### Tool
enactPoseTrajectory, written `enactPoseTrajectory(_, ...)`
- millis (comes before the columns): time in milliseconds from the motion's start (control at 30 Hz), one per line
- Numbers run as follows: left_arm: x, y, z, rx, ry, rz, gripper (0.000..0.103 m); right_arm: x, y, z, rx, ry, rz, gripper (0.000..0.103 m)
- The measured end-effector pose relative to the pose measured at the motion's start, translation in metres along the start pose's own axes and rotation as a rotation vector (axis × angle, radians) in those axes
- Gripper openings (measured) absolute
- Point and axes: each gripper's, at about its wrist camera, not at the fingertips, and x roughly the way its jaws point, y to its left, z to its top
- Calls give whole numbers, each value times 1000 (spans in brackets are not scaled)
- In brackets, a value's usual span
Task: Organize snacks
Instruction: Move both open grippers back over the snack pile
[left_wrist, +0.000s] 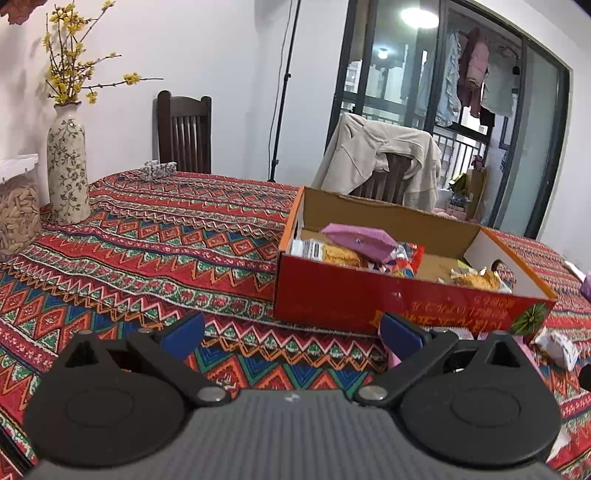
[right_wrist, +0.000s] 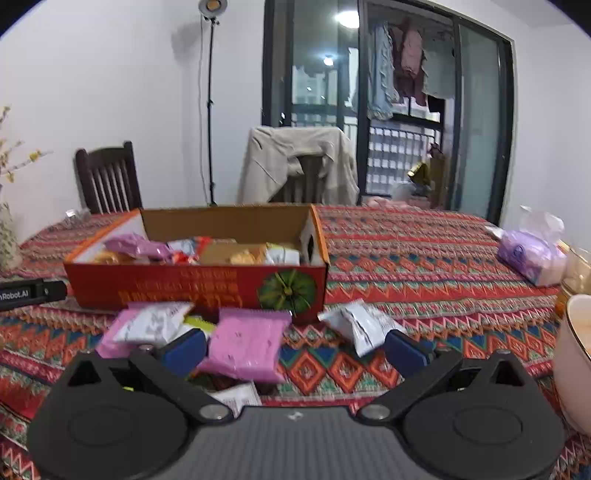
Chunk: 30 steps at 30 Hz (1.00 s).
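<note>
A red cardboard box (left_wrist: 332, 295) (right_wrist: 166, 284) lies open on the patterned tablecloth with several snack packets inside, a pink one (left_wrist: 358, 240) on top. In front of it lie loose packets: a pink packet (right_wrist: 247, 343), a white and pink one (right_wrist: 147, 325) and a white one (right_wrist: 362, 325). My right gripper (right_wrist: 295, 349) is open just above the table, with the pink packet against its left finger. My left gripper (left_wrist: 291, 332) is open over bare cloth, left of the box's front corner, holding nothing.
A flowered vase (left_wrist: 66, 166) and a jar (left_wrist: 16, 218) stand at the far left. A tissue pack (right_wrist: 532, 254) and a cream bowl (right_wrist: 572, 358) are at the right. Two chairs (right_wrist: 107, 181) stand behind the table, one draped with a beige jacket (right_wrist: 295, 162).
</note>
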Motion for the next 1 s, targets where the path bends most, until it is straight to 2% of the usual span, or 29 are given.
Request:
enactPoseTrajectory(200, -2, 0, -8, 15, -14, -34, 103, 3, 14, -7, -24, 58, -53, 103)
enactPoseTrajectory(567, 7, 8, -11, -18, 42, -18, 103, 40, 49, -13, -53, 177, 12, 103)
enactPoseTrajectory(767, 11, 10, -12, -23, 77, -26, 103, 43, 60, -16, -84, 144, 15, 103)
enactPoseTrajectory(900, 8, 17, -12, -60, 62, -40, 103, 41, 55, -20, -59, 123, 27, 103)
enactPoseTrajectory(933, 7, 17, -12, -62, 64, -47, 103, 41, 55, -21, -61, 115, 30, 101)
enactPoseTrajectory(1000, 7, 16, -12, -60, 66, -53, 103, 38, 54, -23, -70, 99, 62, 88)
